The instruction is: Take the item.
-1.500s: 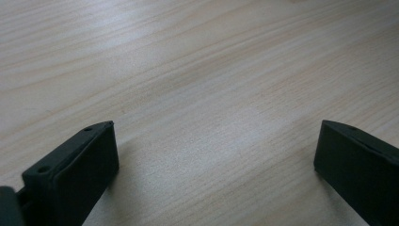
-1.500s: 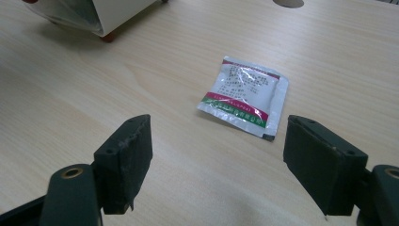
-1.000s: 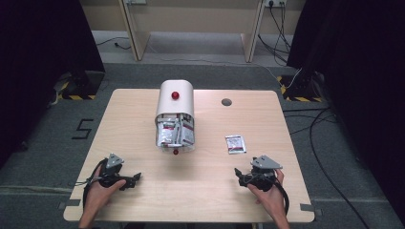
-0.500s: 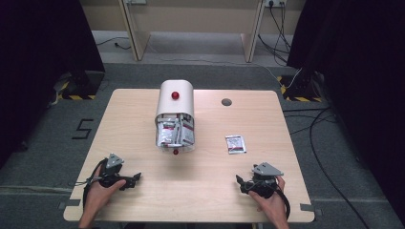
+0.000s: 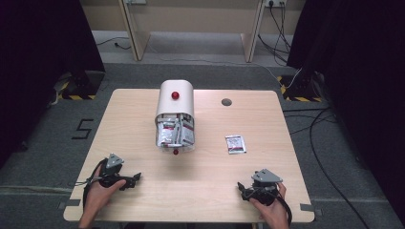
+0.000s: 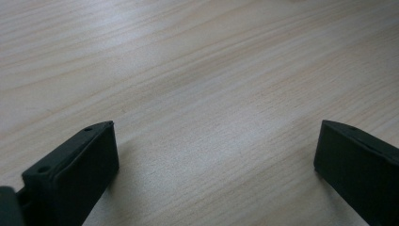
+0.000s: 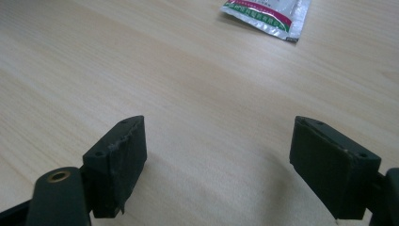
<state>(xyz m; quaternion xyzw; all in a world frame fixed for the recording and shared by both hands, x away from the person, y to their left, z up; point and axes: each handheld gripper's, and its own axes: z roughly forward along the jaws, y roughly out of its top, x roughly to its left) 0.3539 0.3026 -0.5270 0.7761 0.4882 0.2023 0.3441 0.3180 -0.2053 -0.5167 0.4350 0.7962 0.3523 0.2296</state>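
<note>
Clearly the relation that matters is between the right gripper (image 5: pixel 244 189) and the lone sachet (image 5: pixel 235 143) lying flat on the table (image 5: pixel 267 119): the sachet sits ahead of that gripper, toward the far side, and a little to its inner side, with bare wood between them. In the right gripper view the sachet (image 7: pixel 266 14) lies at the top edge, slightly right of the line between the jaws, its long axis running roughly across that view. The right gripper is far nearer to it than the left gripper (image 5: pixel 134 178), which rests near the front left corner, well apart from the packet. Both grippers stand wide open and hold nothing; each pair of jaws hovers close over plain tabletop. Behind, the white dispenser (image 5: pixel 175 98) stands mid-table with more sachets (image 5: pixel 175 132) stacked in its clear front, roughly between the two hands and well ahead of them. A short forward reach by the right hand looks like the likely next move.
</note>
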